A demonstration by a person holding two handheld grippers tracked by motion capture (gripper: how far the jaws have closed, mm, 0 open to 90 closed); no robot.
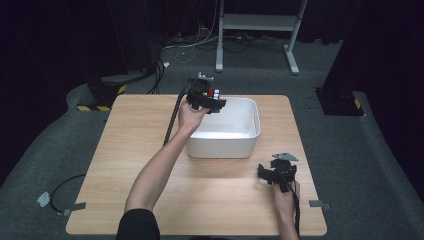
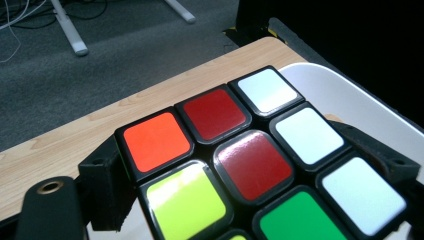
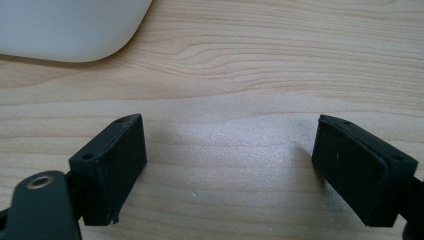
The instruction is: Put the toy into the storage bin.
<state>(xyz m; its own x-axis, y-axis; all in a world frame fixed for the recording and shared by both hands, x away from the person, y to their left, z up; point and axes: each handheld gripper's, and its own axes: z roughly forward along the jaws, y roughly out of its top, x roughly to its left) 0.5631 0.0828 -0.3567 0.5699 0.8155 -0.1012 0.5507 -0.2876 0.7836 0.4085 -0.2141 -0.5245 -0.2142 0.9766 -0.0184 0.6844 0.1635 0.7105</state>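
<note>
A Rubik's cube (image 1: pixel 214 95) with red, white, orange, yellow and green tiles (image 2: pixel 252 162) is clamped between the jaws of my left gripper (image 1: pixel 212 101), held in the air over the far left corner of the white bin (image 1: pixel 235 145). The bin's rim (image 2: pixel 350 95) curves behind the cube in the left gripper view. My right gripper (image 1: pixel 270 175) rests low over the wood at the table's front right. In the right gripper view its jaws stand wide apart, with bare tabletop between the fingertips (image 3: pixel 230 165).
The wooden table (image 1: pixel 150 150) is bare around the bin, whose corner (image 3: pixel 70 30) lies just beyond the right gripper. A cable (image 1: pixel 172 120) trails from the left gripper across the table. Grey carpet, floor cables and a white stand (image 1: pixel 260 22) lie beyond.
</note>
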